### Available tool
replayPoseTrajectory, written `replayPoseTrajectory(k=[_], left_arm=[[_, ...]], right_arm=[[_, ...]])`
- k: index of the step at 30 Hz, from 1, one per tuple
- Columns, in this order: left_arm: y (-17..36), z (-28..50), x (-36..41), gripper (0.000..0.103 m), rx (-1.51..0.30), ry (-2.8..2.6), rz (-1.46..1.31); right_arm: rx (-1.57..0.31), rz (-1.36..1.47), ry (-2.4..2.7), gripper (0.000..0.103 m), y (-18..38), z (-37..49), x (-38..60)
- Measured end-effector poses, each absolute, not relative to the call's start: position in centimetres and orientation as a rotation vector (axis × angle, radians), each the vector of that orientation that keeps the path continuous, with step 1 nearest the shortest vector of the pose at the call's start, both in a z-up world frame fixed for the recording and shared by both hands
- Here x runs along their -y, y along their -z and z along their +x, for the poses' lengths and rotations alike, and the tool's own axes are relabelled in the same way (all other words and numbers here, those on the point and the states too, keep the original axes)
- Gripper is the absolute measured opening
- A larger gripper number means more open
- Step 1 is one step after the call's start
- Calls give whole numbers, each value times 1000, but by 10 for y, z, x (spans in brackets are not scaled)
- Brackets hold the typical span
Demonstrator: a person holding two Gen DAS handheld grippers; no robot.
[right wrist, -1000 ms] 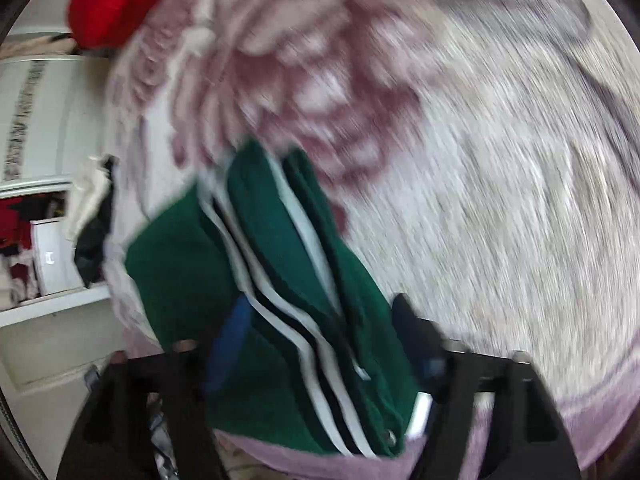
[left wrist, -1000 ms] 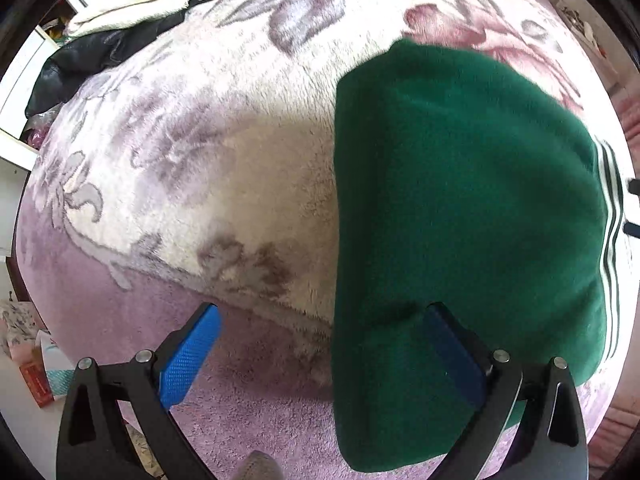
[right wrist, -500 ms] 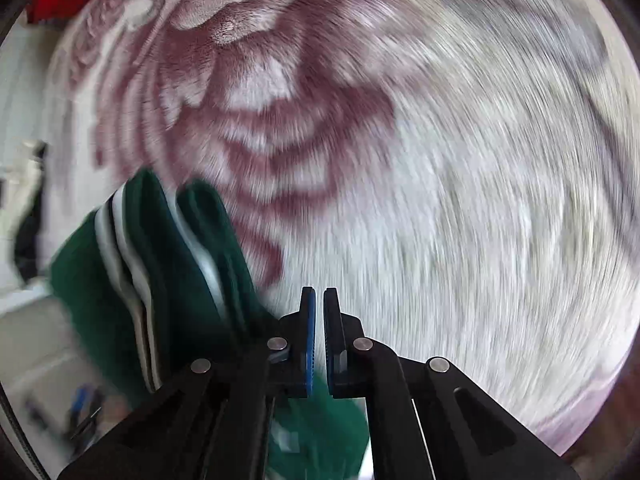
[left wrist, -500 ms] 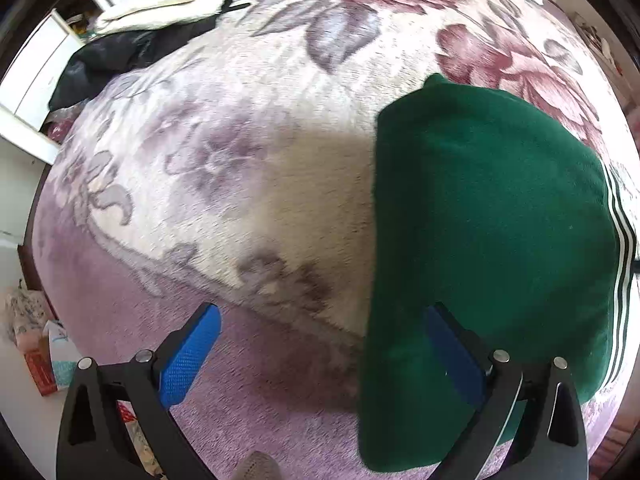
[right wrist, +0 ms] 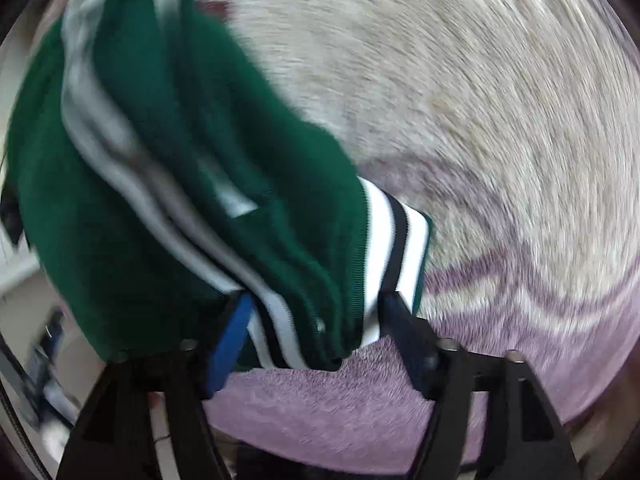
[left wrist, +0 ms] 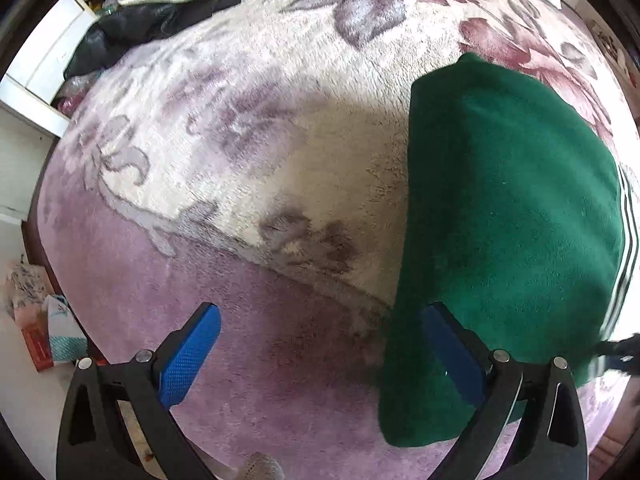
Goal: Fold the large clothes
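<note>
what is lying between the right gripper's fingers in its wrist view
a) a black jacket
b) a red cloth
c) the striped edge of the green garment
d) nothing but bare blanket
c: in the right wrist view the green garment has its white and black striped edge lying between the opening jaws of the right gripper, over the floral blanket.

The sweater [left wrist: 508, 208] is dark green, with white and black stripes along its edge at 3 o'clock. The blanket [left wrist: 248, 128] is cream with mauve flowers, plain lilac toward 6 o'clock. Both grippers' pads [left wrist: 188, 354] are blue on black
</note>
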State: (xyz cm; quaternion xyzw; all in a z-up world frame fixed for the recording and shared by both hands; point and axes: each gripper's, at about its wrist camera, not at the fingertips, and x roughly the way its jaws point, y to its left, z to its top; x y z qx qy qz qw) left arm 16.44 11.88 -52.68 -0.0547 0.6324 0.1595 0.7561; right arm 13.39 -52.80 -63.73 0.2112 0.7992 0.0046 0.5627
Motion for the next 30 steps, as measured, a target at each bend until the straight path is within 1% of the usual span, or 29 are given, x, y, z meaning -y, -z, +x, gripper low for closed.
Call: replayPoseTrajectory(k=[2,3,6,9,12,15,17,18,19,20,21,22,23,24,25,27,29,30], left_arm=[[526,166,-123,103,-1370,-364,-113],[526,169,-126,103,-1368,-377,-114],[525,181,-143,103,-1361,-440,-125],[525,194,-171,103,-1345,-497,-210],[528,206,-196,103,-1337,-554,-252],[535,211,-217,103,-1334,-585,-281],[542,210,-227,103,-1337,-598,-306],[545,208,-231,103,-1338,-602,-320],[550,206,-235,103,-1342,-605,-336],[555,205,-238,103,-1349,-607,-350],[560,203,-241,103,-1357,-609,-365],[564,202,-243,103,-1362,-610,-379],[569,200,-246,103,-1369,-611,-395],[575,198,-249,103,-1379,-609,-409],[578,197,-250,103,-1384,-607,-415],[586,195,-254,103,-1394,-602,-431],[592,193,-257,103,-1404,-592,-448],[595,192,-259,103,-1411,-590,-450]], right_arm=[[-1879,406,-13,72,614,145,523],[-1828,301,-12,72,587,153,516],[-1698,143,-141,75,529,177,482],[-1590,-65,-394,75,491,220,403],[-1539,-258,-575,75,479,249,332],[-1531,-471,-732,75,491,281,237],[-1530,-667,-818,74,504,292,171],[-1516,-787,-831,71,515,294,146],[-1499,-858,-837,59,516,295,129],[-1492,-930,-853,52,527,295,113],[-1514,-1019,-859,37,544,293,101],[-1553,-1074,-871,31,563,295,96],[-1597,-1092,-860,26,577,295,92],[-1713,-1031,-837,21,589,301,92],[-1815,-936,-801,21,596,310,95],[-2068,-538,-632,20,612,354,118],[-2216,-180,-480,20,626,382,152],[-2260,-49,-437,20,632,387,167]])
